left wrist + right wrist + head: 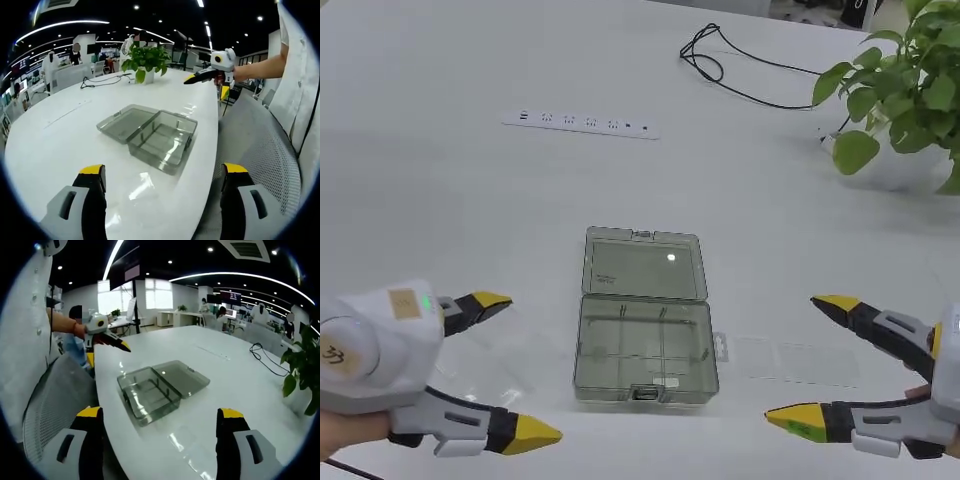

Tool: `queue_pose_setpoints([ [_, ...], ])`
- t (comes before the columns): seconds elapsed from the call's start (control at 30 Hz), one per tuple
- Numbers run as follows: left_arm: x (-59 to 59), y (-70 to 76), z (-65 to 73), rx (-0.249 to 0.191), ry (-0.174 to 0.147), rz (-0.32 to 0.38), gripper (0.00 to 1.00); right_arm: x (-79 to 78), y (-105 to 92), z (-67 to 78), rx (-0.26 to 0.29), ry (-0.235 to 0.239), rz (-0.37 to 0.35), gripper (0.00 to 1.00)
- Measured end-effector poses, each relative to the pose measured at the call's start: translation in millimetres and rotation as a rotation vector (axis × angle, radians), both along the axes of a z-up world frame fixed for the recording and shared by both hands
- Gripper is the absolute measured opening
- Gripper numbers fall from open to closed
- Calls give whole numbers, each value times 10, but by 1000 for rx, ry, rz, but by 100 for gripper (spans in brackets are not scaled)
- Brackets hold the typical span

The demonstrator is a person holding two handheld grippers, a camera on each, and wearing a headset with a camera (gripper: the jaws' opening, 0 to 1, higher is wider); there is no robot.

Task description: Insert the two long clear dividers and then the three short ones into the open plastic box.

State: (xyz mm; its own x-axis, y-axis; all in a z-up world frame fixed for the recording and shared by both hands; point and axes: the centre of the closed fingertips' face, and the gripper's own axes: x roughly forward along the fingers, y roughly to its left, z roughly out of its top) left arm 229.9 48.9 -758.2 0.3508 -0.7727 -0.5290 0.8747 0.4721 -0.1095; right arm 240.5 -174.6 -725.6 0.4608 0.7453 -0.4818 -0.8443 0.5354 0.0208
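Flanking the open plastic box [584, 352], whose lid [645, 265] lies flat beyond their fingertips, the left gripper [530, 367] and right gripper [793, 358] hover empty with jaws spread wide, the right straddling faint clear dividers [810, 364], seemingly ready to pick one.

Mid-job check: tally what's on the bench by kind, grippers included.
left hand-held gripper, right hand-held gripper: 2
open plastic box: 1
power strip: 1
black cable: 1
potted plant: 1
clear dividers: too faint to count
Total counted: 6
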Motion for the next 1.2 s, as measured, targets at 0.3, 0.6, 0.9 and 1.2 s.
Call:
queue_pose_setpoints([
  [0.3,128,226,-38,37,10,61,93,-7,14,4,5,2,-3,94],
  [0.6,254,476,-135,85,55,143,84,0,20,21,15,-1,-11,93],
  [0.9,302,709,-304,173,141,220,74,-15,30,13,24,3,-16,92],
  [1.2,318,862,-446,244,221,278,63,-25,16,15,34,4,-28,92],
])
